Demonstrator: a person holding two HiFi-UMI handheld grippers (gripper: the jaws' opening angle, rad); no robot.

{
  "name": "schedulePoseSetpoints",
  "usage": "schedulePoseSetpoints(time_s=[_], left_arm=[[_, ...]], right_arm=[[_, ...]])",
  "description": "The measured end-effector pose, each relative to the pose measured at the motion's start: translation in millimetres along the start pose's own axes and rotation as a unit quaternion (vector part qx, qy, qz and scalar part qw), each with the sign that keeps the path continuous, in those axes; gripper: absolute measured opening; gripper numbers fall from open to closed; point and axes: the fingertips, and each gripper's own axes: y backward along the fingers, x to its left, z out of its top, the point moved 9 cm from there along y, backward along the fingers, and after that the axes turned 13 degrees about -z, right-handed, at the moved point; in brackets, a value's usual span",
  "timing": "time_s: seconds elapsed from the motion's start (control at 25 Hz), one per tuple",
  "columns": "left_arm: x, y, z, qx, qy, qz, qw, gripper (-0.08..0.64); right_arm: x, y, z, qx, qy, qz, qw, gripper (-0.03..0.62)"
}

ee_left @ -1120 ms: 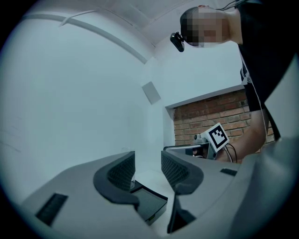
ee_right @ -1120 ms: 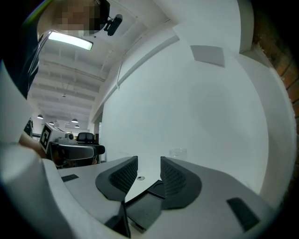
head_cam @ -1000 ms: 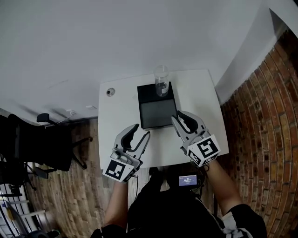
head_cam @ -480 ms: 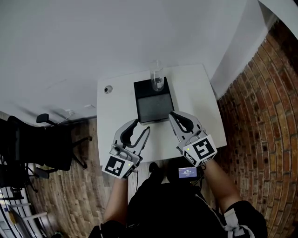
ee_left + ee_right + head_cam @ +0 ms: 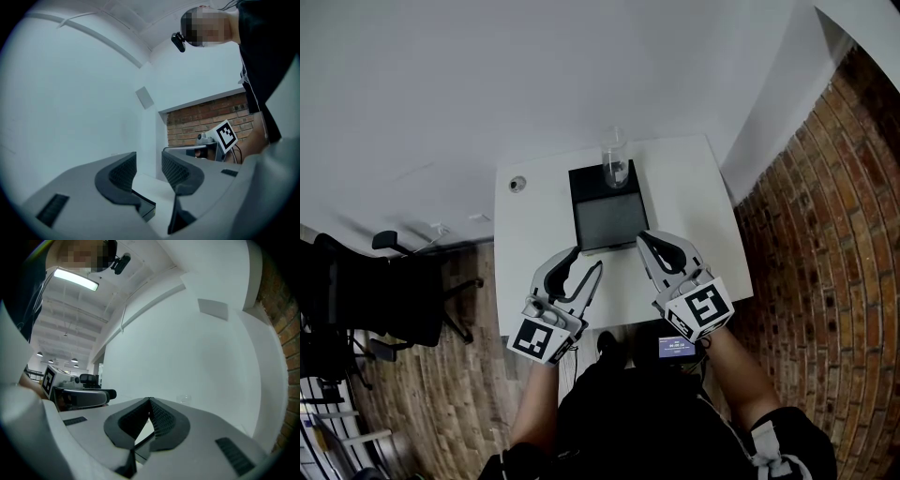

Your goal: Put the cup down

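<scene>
A clear cup (image 5: 615, 161) stands upright on the far end of a black square slab (image 5: 607, 208) on the white table (image 5: 694, 202). No gripper touches it. My left gripper (image 5: 586, 263) hovers over the table's near edge, left of the slab, jaws open and empty; the left gripper view shows the gap (image 5: 149, 166) with the slab's corner (image 5: 143, 208) beyond. My right gripper (image 5: 644, 242) is at the slab's near right corner, shut on nothing; its pads meet (image 5: 150, 402). The cup's rim (image 5: 184, 398) shows faintly past them.
A small round fitting (image 5: 517, 184) sits in the table's far left part. A black office chair (image 5: 403, 291) stands on the wood floor at left. A brick wall (image 5: 811, 234) runs along the right. A small screen device (image 5: 677, 347) hangs at the person's chest.
Both grippers have drawn back a little from the cup toward the near edge. The right jaws have come together. The cup has stayed on the slab.
</scene>
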Motion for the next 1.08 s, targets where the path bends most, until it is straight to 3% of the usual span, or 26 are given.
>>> schedulePoseSetpoints(time_s=[1.08], left_arm=[[4.1,0.2,3.1,-0.001,-0.003,0.002,1.0,0.166]], right_arm=[[-1.6,-2.2,2.5,-0.002,0.001,-0.001,1.0,0.011]])
